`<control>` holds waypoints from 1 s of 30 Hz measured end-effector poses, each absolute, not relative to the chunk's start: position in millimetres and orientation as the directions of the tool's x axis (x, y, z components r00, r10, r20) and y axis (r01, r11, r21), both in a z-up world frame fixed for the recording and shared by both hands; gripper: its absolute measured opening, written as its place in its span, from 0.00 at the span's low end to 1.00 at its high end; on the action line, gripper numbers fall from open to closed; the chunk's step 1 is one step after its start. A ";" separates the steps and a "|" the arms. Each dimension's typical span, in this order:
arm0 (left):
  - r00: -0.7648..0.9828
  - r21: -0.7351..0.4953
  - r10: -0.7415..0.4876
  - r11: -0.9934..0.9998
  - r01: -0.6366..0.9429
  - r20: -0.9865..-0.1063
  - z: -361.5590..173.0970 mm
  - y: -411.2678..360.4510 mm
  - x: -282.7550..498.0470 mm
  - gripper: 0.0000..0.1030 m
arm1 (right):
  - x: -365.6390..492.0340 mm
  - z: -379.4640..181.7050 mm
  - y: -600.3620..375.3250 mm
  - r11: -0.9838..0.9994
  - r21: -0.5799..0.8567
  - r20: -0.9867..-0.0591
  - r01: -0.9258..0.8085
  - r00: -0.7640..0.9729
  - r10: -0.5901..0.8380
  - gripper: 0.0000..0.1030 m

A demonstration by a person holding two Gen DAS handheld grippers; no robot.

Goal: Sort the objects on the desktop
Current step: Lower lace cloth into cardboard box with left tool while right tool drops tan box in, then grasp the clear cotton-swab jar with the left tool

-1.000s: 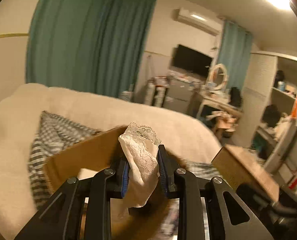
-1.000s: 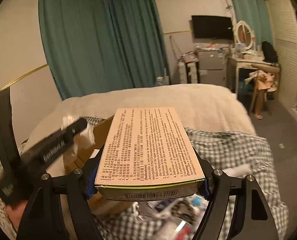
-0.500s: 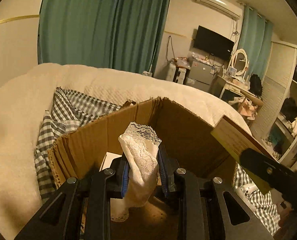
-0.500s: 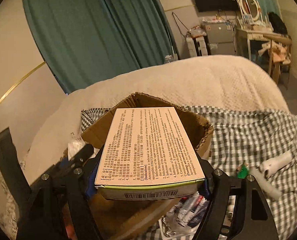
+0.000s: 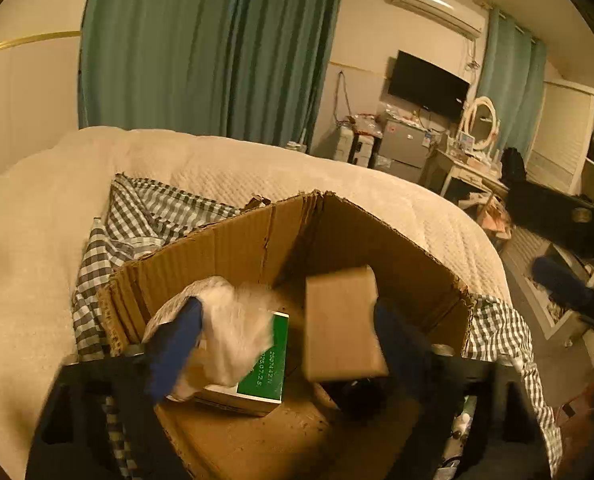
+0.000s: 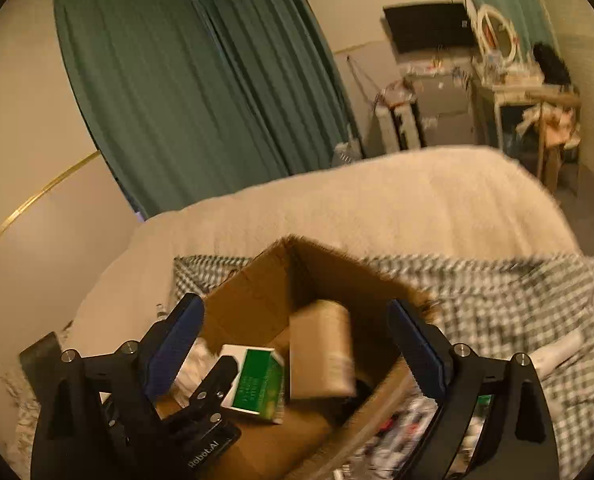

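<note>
Both grippers have let go since the earlier frames. Left wrist view: the left gripper (image 5: pixel 287 334) is spread wide over the box (image 5: pixel 233 248) at frame centre, and the lace cloth (image 5: pixel 233 336) (blurred) lies loose on a green carton (image 5: pixel 269 364) inside; the tan packet (image 5: pixel 339 324) is tilted beside it. Right wrist view: the right gripper (image 6: pixel 297 350) gapes wide, holding nothing, with the packet (image 6: pixel 321 354) in the box (image 6: pixel 257 292) on the bed (image 6: pixel 377 208).

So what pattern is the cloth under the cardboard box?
A dark-and-white check on the cloth beneath the cardboard box; the left wrist view shows it sharpest.
</note>
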State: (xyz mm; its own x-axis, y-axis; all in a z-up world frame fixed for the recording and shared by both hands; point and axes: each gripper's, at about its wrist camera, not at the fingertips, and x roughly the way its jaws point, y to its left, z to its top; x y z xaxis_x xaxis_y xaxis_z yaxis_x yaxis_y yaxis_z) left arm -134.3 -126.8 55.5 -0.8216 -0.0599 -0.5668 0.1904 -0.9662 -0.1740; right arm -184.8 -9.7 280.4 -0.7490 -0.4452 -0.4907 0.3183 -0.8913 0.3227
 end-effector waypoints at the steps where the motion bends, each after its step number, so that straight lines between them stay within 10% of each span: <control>1: -0.823 -0.184 -0.053 -0.965 0.188 -0.565 57.0 -126.3 -132.9 0.89 | -181.3 283.0 -5.9 -0.895 0.318 -0.491 0.313 -0.753 -0.438 0.90; 13: -0.870 -0.209 0.051 -0.976 0.060 -0.490 95.2 -95.6 -82.8 0.96 | -101.8 286.3 115.2 -0.961 0.246 -0.544 0.125 -0.803 -0.244 0.90; 30: -0.680 -0.164 0.213 -0.977 -0.137 -0.702 -20.6 45.6 -39.7 1.00 | -54.8 195.8 205.4 -0.979 0.204 -0.640 0.020 -0.754 -0.149 0.90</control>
